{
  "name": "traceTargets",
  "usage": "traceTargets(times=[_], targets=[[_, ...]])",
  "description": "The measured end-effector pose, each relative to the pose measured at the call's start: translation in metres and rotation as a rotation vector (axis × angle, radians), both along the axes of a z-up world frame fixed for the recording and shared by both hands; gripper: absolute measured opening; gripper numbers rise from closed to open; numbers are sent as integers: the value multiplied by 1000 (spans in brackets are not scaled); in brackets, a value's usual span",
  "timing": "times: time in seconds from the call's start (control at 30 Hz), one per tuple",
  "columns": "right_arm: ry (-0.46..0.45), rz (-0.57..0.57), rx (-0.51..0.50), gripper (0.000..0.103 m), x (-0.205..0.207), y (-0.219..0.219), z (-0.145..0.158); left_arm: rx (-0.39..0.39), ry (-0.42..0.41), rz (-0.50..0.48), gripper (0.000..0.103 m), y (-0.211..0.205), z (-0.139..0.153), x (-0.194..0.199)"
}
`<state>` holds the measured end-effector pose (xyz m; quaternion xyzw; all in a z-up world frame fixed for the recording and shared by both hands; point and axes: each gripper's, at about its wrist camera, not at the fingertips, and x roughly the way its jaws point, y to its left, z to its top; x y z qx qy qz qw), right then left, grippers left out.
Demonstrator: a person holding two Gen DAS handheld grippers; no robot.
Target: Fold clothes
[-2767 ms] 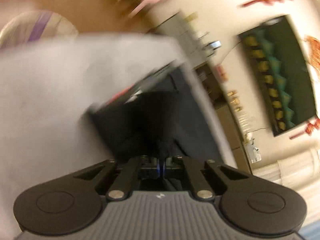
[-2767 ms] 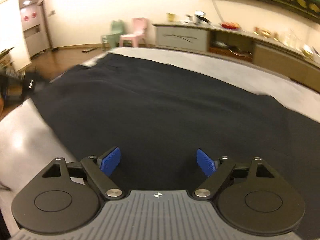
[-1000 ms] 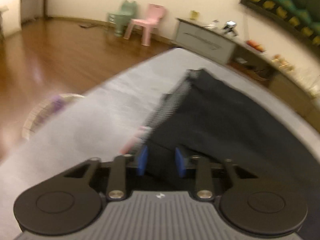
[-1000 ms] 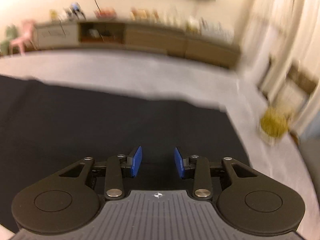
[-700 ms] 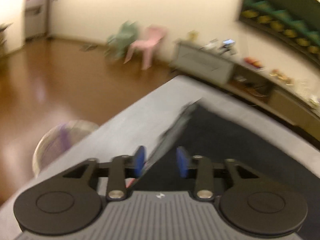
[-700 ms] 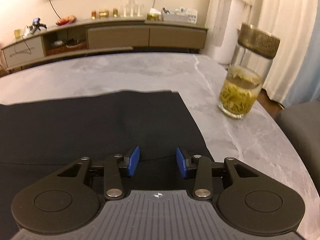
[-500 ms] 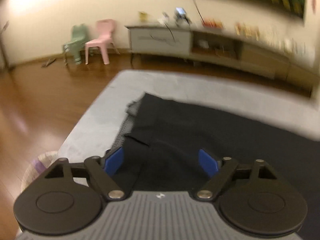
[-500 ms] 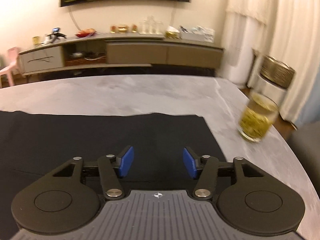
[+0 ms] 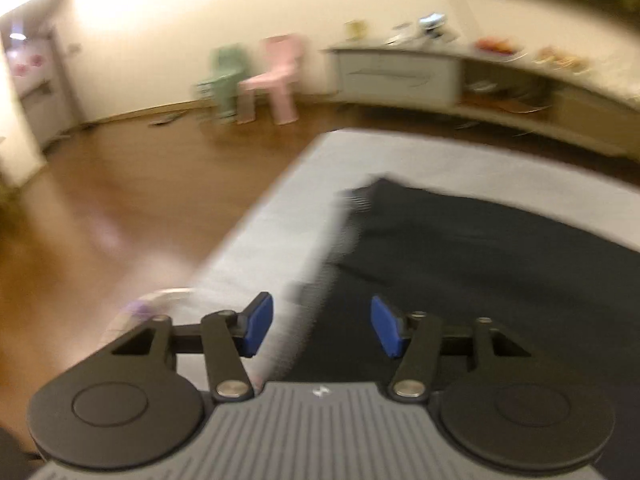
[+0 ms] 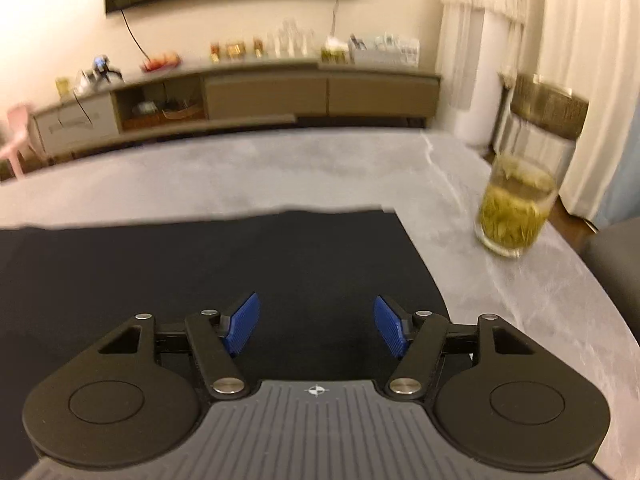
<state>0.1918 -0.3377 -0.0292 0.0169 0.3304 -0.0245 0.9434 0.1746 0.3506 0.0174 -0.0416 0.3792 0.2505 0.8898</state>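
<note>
A black garment (image 9: 480, 248) lies spread flat on the grey table (image 9: 280, 216). In the left wrist view its left end shows a folded-over edge with a pale ribbed band. My left gripper (image 9: 322, 330) hovers over that left edge; its jaws are closing with nothing pressed between the blue pads. In the right wrist view the same black garment (image 10: 200, 264) ends in a straight right edge. My right gripper (image 10: 316, 330) hangs above that end, its jaws opening and empty.
A glass of yellow-green tea (image 10: 516, 212) stands on the table (image 10: 520, 300) right of the garment. A dark chair (image 10: 616, 260) is at the far right. Wooden floor (image 9: 100, 200), a round basket (image 9: 152, 308) below the table edge, small chairs (image 9: 276, 76) and a sideboard (image 10: 280, 96) lie beyond.
Both grippers let go of the garment and opened over it. The left one swung left and up over the garment's left edge, then began narrowing. The right one kept widening and barely moved.
</note>
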Motion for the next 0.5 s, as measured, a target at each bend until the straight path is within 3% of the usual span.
traceTargets(times=[0.1,0.13,0.2,0.27,0.43,0.5], targets=[[10,49,44,62,-1,1,-2,-55,44,-152,59,-36,-9,-15],[25,69,55,50,0,2,-5,-55,69,-169,59,-40,-18,-17],[45,67,26,40,1,1,-12,-47,101,-142,59,-37,-35,-19],[53,30,-9,40,0,-5,-16,-57,101,-106,71,-29,-45,-22],[41,-113,-20,41,-6,-27,-13,-17,114,-28,59,-37,-27,-20],[7,-55,62,41,-14,-27,-5,-27,53,-118,61,-59,-13,-27]])
